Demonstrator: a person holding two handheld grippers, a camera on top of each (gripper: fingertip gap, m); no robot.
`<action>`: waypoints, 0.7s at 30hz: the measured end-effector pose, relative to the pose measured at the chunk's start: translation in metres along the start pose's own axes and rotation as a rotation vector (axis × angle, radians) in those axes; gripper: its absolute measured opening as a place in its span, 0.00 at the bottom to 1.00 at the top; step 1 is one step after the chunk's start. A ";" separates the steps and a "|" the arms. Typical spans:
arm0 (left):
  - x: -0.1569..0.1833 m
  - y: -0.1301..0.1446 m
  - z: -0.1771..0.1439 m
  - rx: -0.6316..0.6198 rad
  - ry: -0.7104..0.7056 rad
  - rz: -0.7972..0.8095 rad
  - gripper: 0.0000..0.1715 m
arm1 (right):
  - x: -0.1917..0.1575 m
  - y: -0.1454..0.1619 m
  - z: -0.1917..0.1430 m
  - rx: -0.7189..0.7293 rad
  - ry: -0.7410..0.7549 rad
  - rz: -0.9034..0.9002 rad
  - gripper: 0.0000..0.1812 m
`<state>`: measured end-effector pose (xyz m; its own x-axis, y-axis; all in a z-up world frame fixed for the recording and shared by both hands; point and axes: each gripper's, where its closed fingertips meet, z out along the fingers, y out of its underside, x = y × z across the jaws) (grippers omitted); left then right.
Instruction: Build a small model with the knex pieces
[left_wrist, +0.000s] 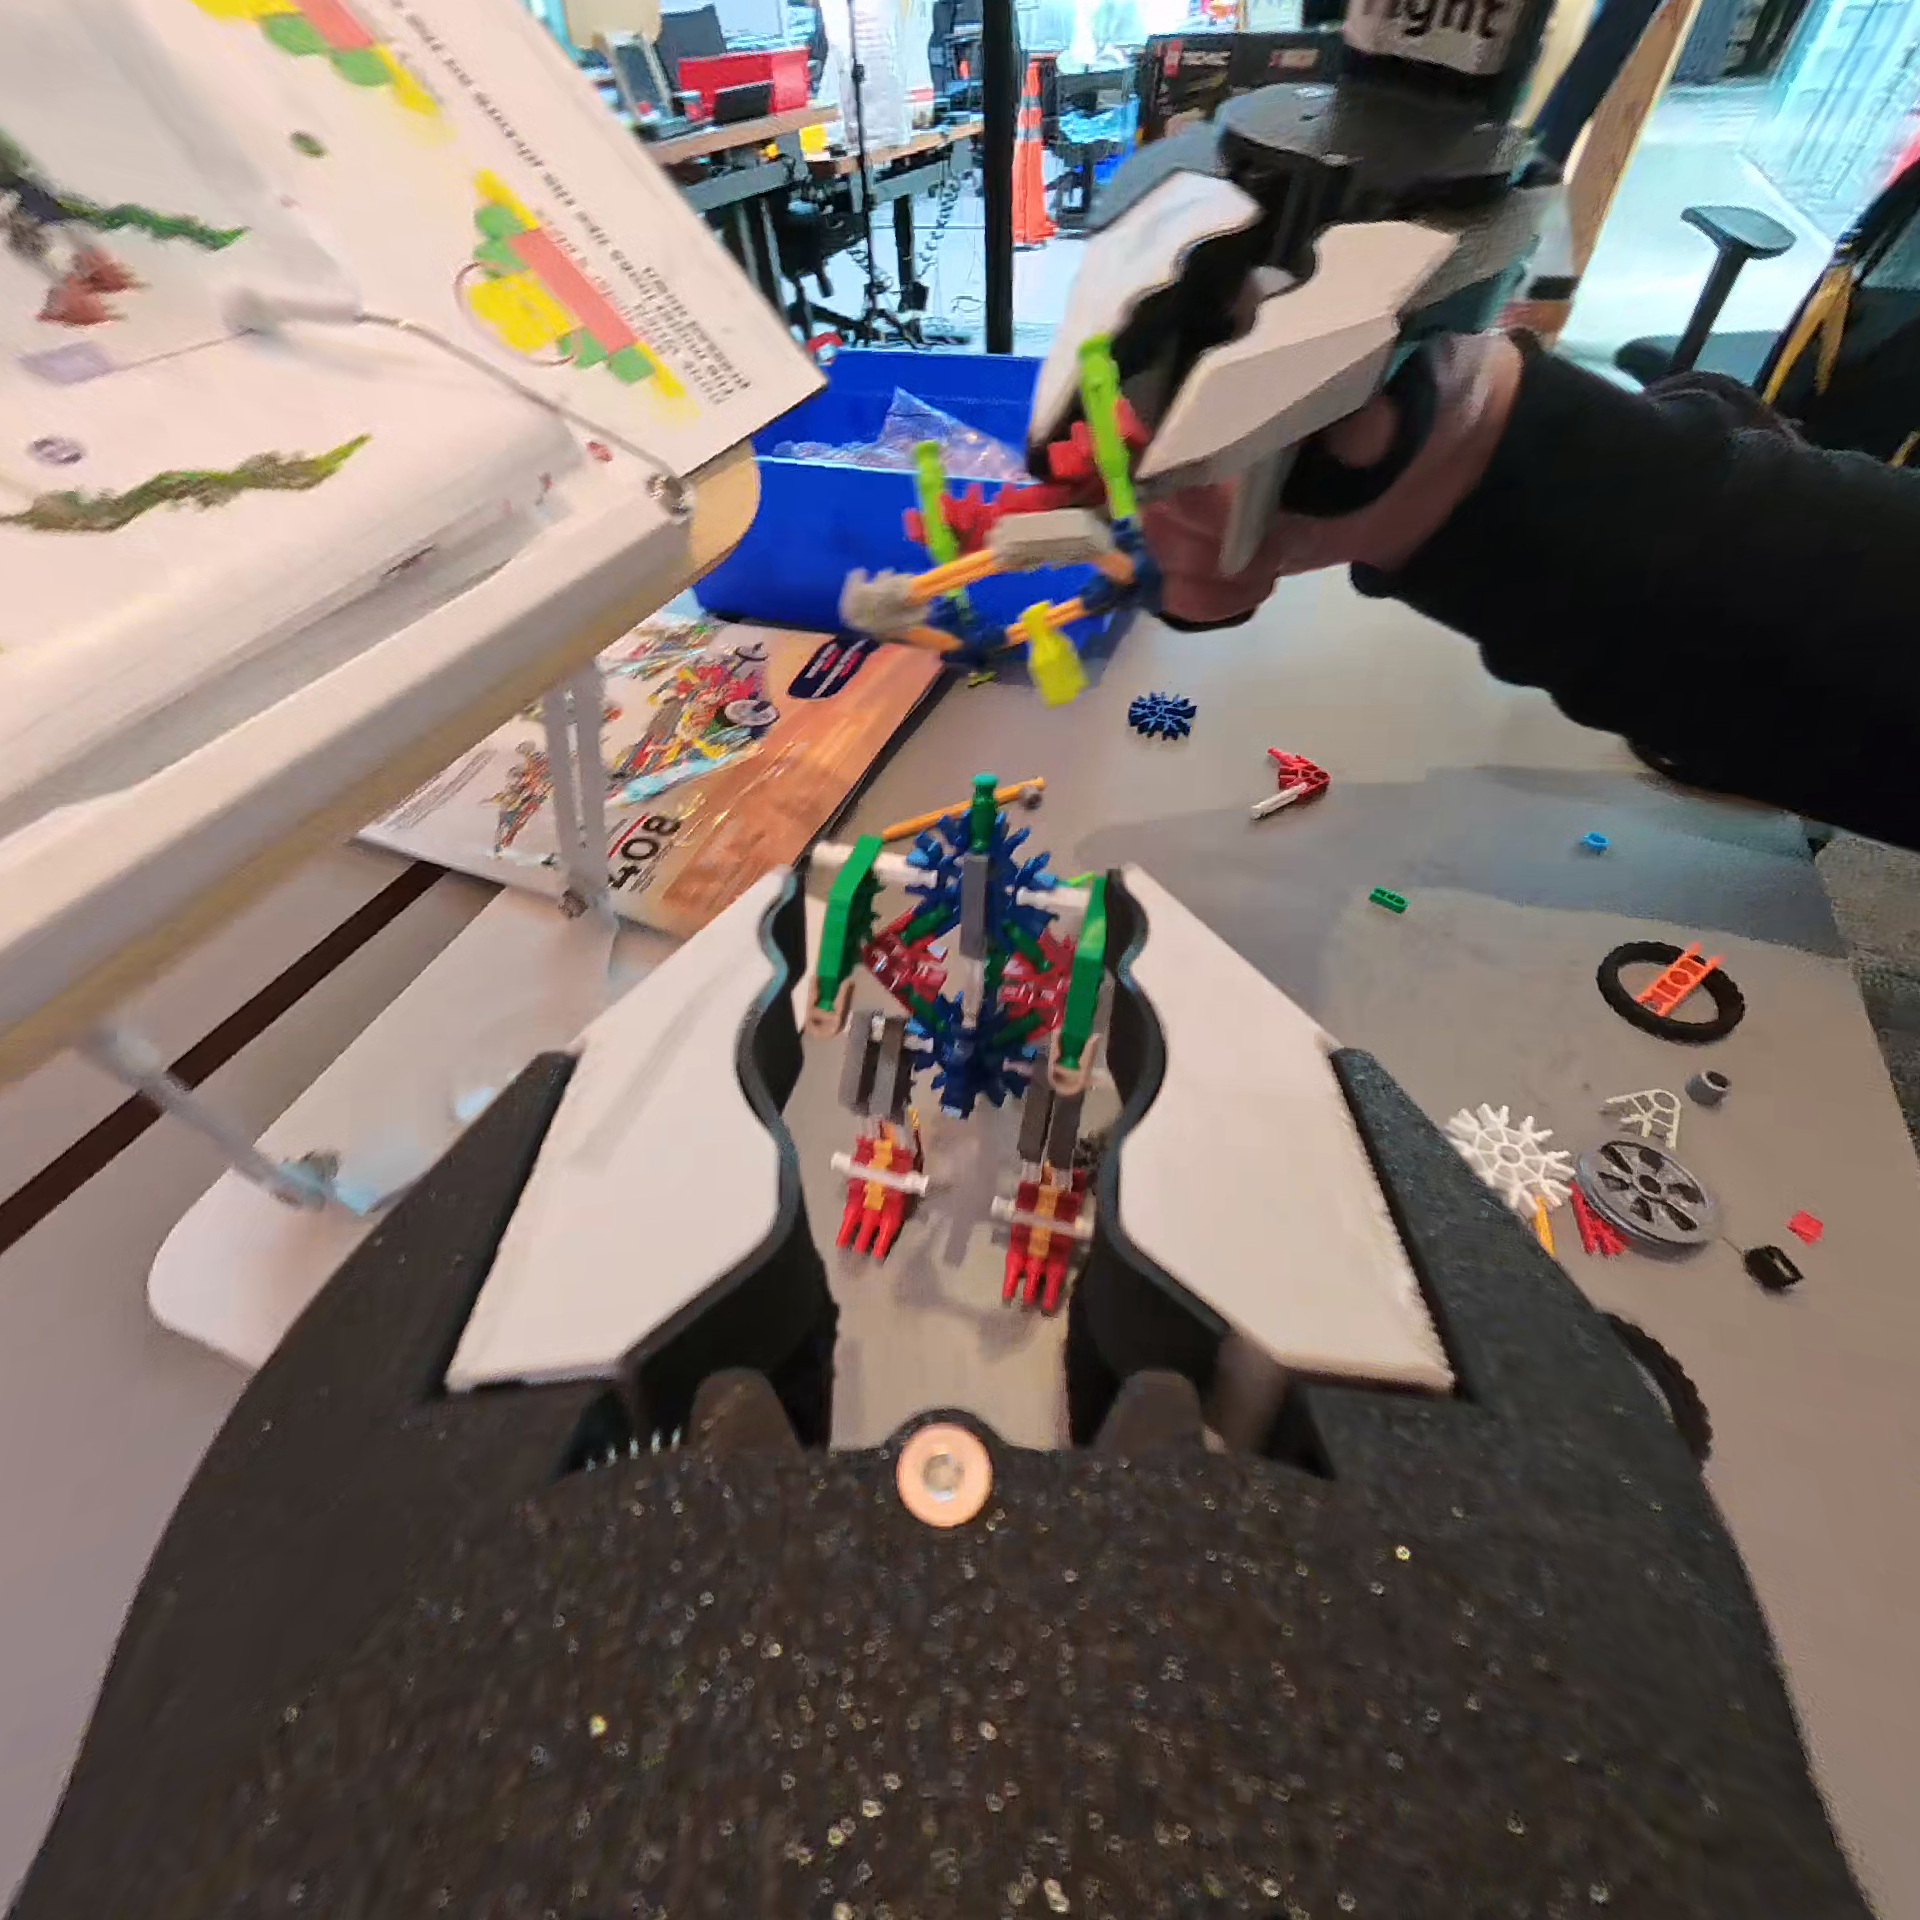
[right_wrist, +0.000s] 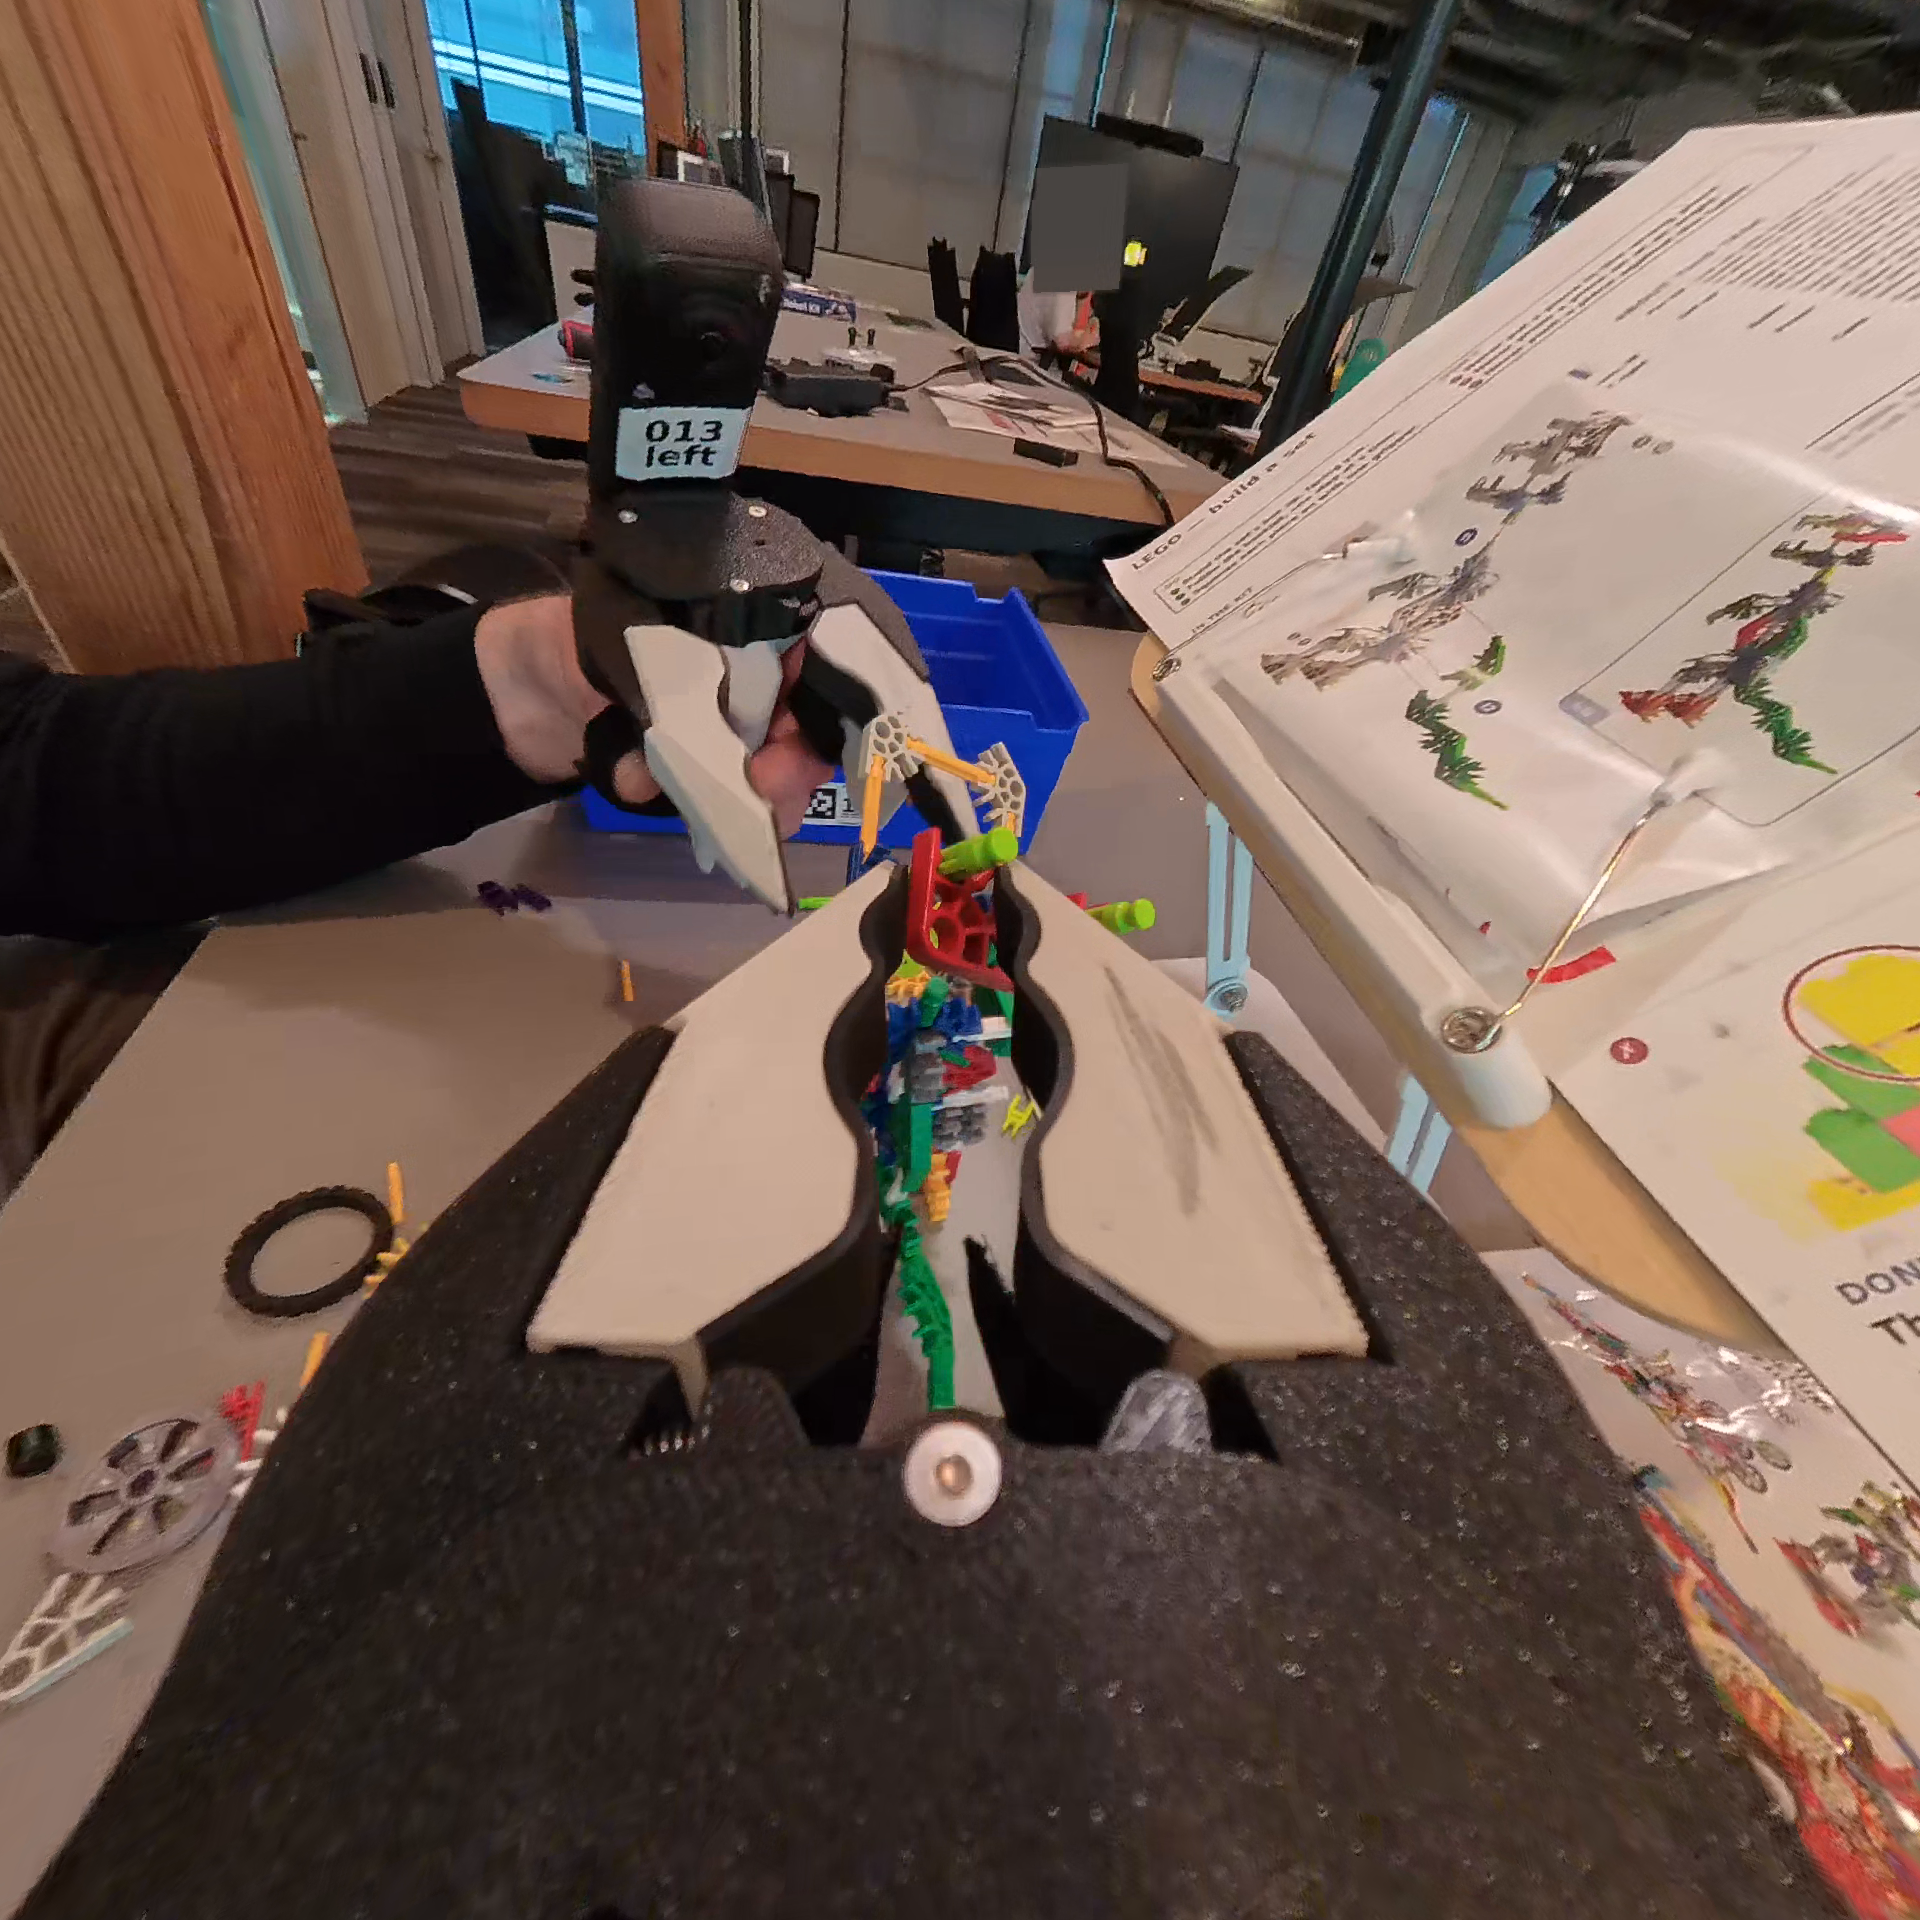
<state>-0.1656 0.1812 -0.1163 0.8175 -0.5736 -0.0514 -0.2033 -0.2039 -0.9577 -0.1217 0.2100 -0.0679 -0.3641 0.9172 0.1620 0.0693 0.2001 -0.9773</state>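
The right gripper (right_wrist: 951, 894) pinches a red connector (right_wrist: 951, 925) of a small rod assembly (left_wrist: 997, 582). The left gripper (left_wrist: 956, 935), spread, hovers over the toy model (left_wrist: 966, 1018) on the surface (left_wrist: 1455, 883). Keeping that pinch firm seems wise.

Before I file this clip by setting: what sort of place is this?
Likely a shared office or lab workspace. Desks with monitors and cables stand behind, an office chair and traffic cone further off, and building-toy parts litter the grey table.
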 end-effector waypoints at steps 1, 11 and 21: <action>0.003 0.000 0.007 -0.002 0.013 0.013 0.30 | 0.002 0.001 0.001 0.006 0.000 -0.007 0.08; 0.008 0.009 0.039 -0.004 0.059 0.003 0.21 | -0.001 0.010 0.009 0.008 -0.058 -0.093 0.08; 0.006 0.006 0.039 0.049 0.083 -0.029 0.16 | 0.000 0.014 0.014 0.024 -0.069 -0.104 0.08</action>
<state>-0.1413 0.2077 -0.1333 0.7750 -0.6320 -0.0018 -0.1518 -0.1834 -0.9713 -0.1335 0.2082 -0.0837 -0.4309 0.8659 0.2541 0.0061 0.2843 -0.9587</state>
